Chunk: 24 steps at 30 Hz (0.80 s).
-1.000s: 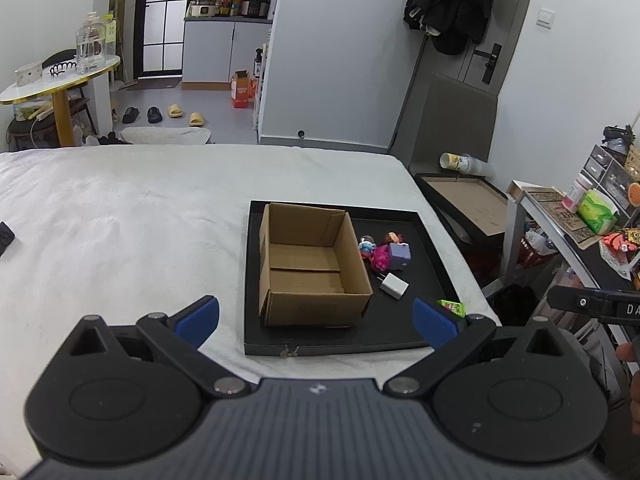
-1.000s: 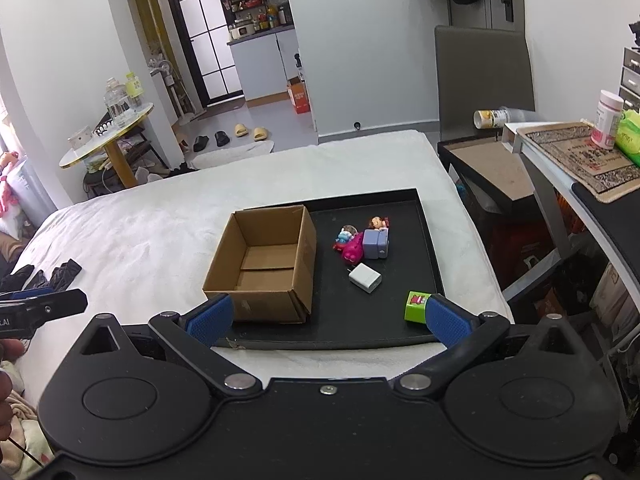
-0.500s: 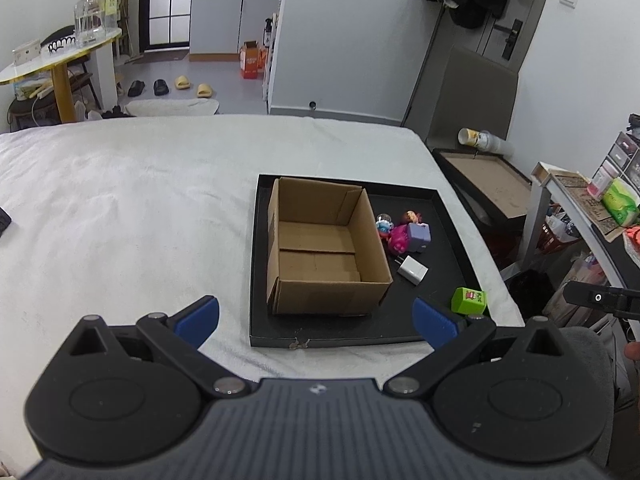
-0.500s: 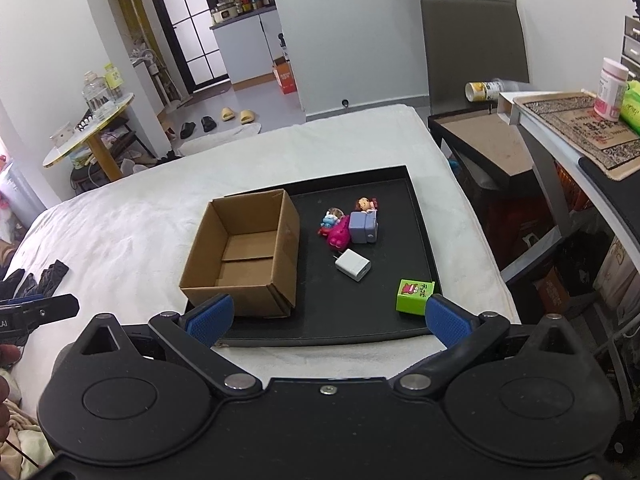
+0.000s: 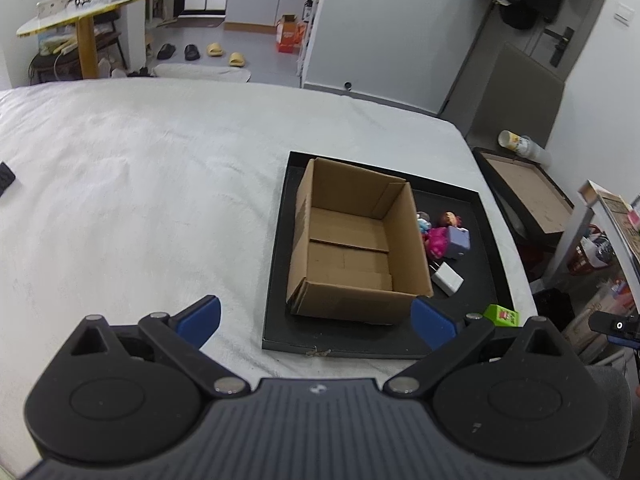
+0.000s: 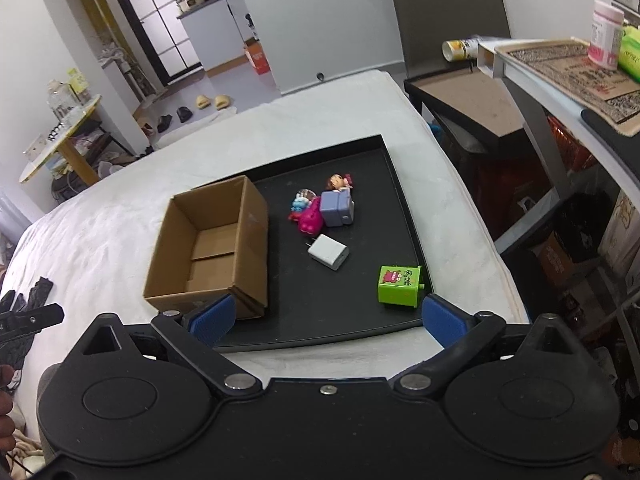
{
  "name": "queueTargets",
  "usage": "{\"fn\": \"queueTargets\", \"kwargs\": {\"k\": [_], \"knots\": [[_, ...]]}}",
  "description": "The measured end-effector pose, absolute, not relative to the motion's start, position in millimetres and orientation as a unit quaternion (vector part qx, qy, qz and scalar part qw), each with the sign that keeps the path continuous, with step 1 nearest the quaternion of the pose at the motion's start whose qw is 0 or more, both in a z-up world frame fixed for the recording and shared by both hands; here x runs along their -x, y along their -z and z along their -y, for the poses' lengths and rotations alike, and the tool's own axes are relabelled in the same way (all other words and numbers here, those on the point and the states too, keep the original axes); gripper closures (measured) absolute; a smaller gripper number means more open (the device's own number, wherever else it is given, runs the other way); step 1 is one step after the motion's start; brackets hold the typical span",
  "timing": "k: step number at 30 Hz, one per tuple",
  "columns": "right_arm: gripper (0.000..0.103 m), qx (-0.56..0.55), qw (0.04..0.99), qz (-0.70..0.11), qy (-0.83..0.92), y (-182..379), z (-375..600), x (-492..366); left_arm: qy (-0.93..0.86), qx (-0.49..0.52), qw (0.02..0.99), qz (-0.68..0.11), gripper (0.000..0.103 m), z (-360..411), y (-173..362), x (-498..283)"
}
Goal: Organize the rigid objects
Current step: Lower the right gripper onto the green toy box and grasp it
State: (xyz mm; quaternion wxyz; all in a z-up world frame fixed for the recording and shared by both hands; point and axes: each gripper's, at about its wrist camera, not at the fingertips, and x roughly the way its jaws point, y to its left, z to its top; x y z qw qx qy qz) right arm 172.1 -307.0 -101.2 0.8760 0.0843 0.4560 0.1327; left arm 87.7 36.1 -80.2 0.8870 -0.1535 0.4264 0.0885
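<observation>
An open, empty cardboard box (image 5: 352, 248) (image 6: 212, 248) stands on the left part of a black tray (image 5: 276, 280) (image 6: 404, 208) on a white bed. Right of the box on the tray lie a white charger (image 6: 329, 252) (image 5: 448, 279), a green cube (image 6: 399, 285) (image 5: 502, 315), a lilac block (image 6: 337, 208) (image 5: 458, 242), a pink toy (image 6: 310, 220) and small figurines (image 6: 339, 181). My left gripper (image 5: 316, 320) is open and empty, above the bed before the tray's near left corner. My right gripper (image 6: 326, 318) is open and empty, above the tray's near edge.
A dark object (image 5: 6, 179) lies at the bed's left edge. Right of the bed stand a low black table (image 6: 472, 100) and a metal shelf (image 6: 560, 72) with bottles. A round table (image 5: 86, 12), slippers and a kitchen doorway lie beyond the bed.
Both grippers have moved forward and tilted down toward the tray, so the box and the toys look larger and nearer. Both stay open. Nothing on the tray has moved.
</observation>
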Motion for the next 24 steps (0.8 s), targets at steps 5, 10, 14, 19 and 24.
{"fn": "queueTargets", "kwargs": {"k": [5, 10, 14, 19, 24], "knots": [[0.012, -0.098, 0.872, -0.468, -0.108, 112, 309, -192, -0.094, 0.167, 0.88, -0.434, 0.003, -44, 92, -102], [0.018, -0.106, 0.862, -0.486, -0.095, 126, 307, -213, -0.106, 0.178, 0.873, -0.441, 0.009, -54, 105, -117], [0.021, -0.115, 0.849, -0.508, -0.088, 141, 306, -230, -0.108, 0.192, 0.866, -0.449, 0.019, -62, 119, -129], [0.022, -0.118, 0.835, -0.532, -0.073, 159, 306, -250, -0.109, 0.21, 0.852, -0.466, 0.027, -72, 142, -146], [0.025, -0.123, 0.818, -0.559, -0.057, 179, 302, -271, -0.106, 0.224, 0.836, -0.49, 0.033, -79, 167, -160]]}}
